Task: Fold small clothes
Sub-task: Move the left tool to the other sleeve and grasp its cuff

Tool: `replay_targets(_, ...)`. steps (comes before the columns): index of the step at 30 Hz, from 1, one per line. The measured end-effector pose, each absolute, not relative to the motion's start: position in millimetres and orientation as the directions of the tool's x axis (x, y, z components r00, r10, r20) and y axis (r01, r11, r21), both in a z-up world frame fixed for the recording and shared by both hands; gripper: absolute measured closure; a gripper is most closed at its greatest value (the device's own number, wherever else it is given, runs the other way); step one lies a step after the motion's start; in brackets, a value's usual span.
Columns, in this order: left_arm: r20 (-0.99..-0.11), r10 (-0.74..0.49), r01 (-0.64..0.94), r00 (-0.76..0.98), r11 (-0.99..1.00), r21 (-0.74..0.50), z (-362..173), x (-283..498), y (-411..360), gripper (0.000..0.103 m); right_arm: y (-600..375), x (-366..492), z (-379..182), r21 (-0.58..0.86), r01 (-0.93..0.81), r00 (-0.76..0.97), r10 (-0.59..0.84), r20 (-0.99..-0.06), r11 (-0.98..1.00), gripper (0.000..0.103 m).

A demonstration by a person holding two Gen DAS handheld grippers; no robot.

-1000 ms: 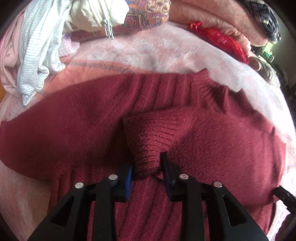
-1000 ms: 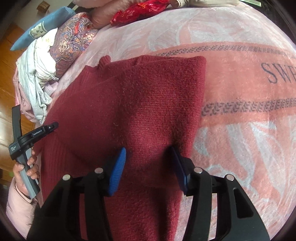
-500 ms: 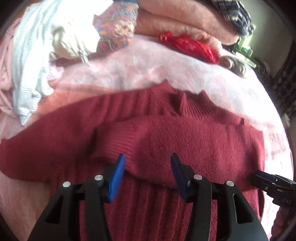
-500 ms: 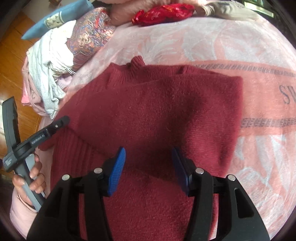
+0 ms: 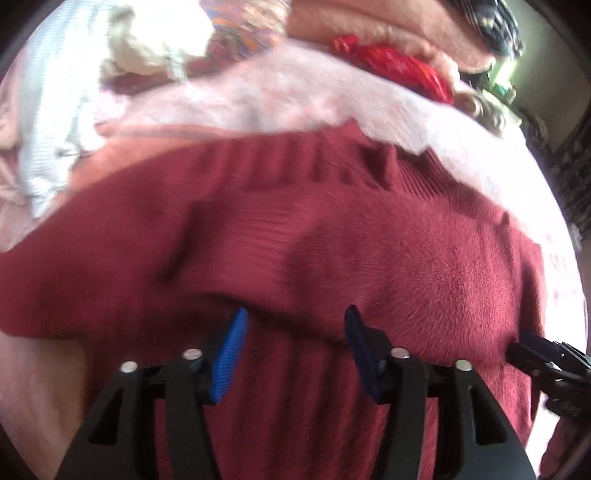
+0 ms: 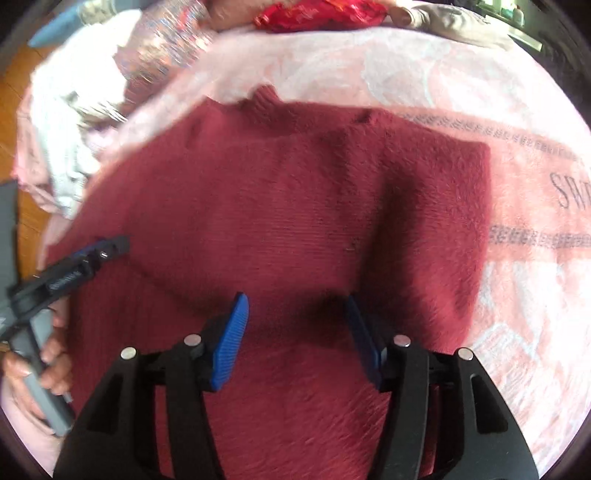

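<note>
A dark red knit sweater (image 5: 369, 251) lies flat on the pink bed cover, collar away from me. One sleeve (image 5: 258, 243) is folded across its chest. In the right wrist view the sweater (image 6: 295, 206) fills the middle. My left gripper (image 5: 295, 332) is open and empty just above the sweater's lower body; it also shows in the right wrist view (image 6: 99, 251) at the left edge, held by a hand. My right gripper (image 6: 295, 317) is open and empty over the sweater's middle; its tip shows in the left wrist view (image 5: 532, 354) at the right.
A pink patterned bed cover (image 6: 498, 129) lies under the sweater. A heap of white and striped clothes (image 5: 48, 122) sits at the far left. A red shiny bag (image 5: 399, 62) and folded pink blankets (image 5: 388, 26) lie at the back. Wooden floor (image 6: 33, 210) shows beyond the bed's left edge.
My left gripper has let go of the sleeve cuff, opened, and drawn back. The sleeve now lies across the chest. My right gripper stayed open and shifted slightly over the sweater.
</note>
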State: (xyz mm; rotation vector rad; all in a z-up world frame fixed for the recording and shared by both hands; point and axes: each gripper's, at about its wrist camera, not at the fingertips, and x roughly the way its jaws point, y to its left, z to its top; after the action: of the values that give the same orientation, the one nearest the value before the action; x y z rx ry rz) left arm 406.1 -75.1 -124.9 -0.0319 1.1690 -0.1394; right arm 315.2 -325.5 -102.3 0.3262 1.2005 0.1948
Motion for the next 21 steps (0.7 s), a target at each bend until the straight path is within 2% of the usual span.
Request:
replay_targets(2,-0.906,-0.075,0.064,0.417,0.997,-0.053,-113.6,397.7,-42.8,0.021,-322.4,301.5,-92.4,0.33,0.009,0.349,0.306,-0.886,0.944,0.042)
replay_targets(6,-0.903,0.052,-0.045,0.426,0.998,0.037,-107.0,394.2,43.1,0.022,-314.0,292.2,-92.8,0.327,-0.012,0.32,0.314,-0.894,0.945,0.042)
replay_targets(13,-0.9,0.278,-0.333,0.335,0.929,0.163,-107.3,401.5,215.5,0.022,-298.9,290.2,-108.6,0.332,-0.007,0.292,0.319,-0.902,0.943,0.042)
replay_targets(18,-0.899,0.346,-0.424,0.269,0.88,0.213,-122.3,409.0,280.0,0.022,-295.3,294.1,-118.1,0.346,0.011,0.279,0.329,-0.902,0.938,0.042)
replay_targets(21,-0.906,0.331,-0.41,0.263,0.889,0.206,-134.8,419.9,292.3,0.022,-292.3,294.9,-121.9,0.338,0.011,0.272,0.323,-0.906,0.941,0.042)
